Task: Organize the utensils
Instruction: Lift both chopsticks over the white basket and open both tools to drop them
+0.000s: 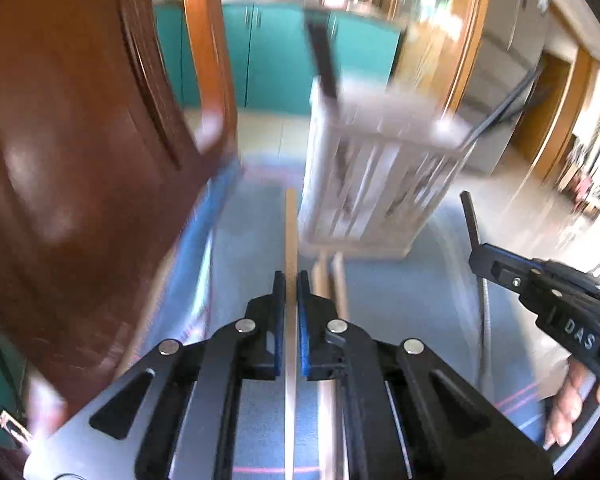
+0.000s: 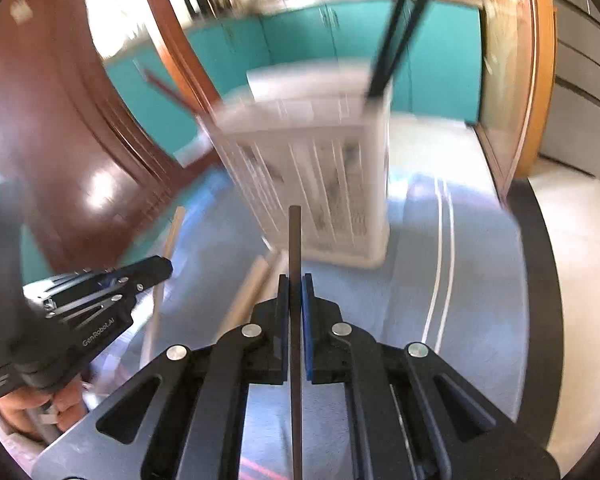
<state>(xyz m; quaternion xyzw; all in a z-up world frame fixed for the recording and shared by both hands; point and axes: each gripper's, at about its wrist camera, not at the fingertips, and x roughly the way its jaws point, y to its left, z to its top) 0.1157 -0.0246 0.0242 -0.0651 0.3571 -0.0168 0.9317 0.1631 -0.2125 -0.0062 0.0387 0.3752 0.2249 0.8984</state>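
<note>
Holding one chopstick each: left claw (image 1: 291,284) clamps a pale chopstick (image 1: 290,232), right claw (image 2: 295,286) a dark chopstick (image 2: 295,240); white caddy (image 2: 316,168) ahead holds black ones; pale pair (image 2: 256,280) remains on tabletop (image 2: 440,280).

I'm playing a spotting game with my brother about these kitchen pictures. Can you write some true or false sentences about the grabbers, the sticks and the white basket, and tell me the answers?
1. The left gripper is shut on a light wooden chopstick. True.
2. The right gripper is open with nothing in it. False: it is shut on a dark chopstick.
3. The white slatted holder already has black chopsticks standing in it. True.
4. The holder lies tipped on its side. False: it stands upright on the blue table mat.
5. More light wooden chopsticks lie on the mat. True.
</note>
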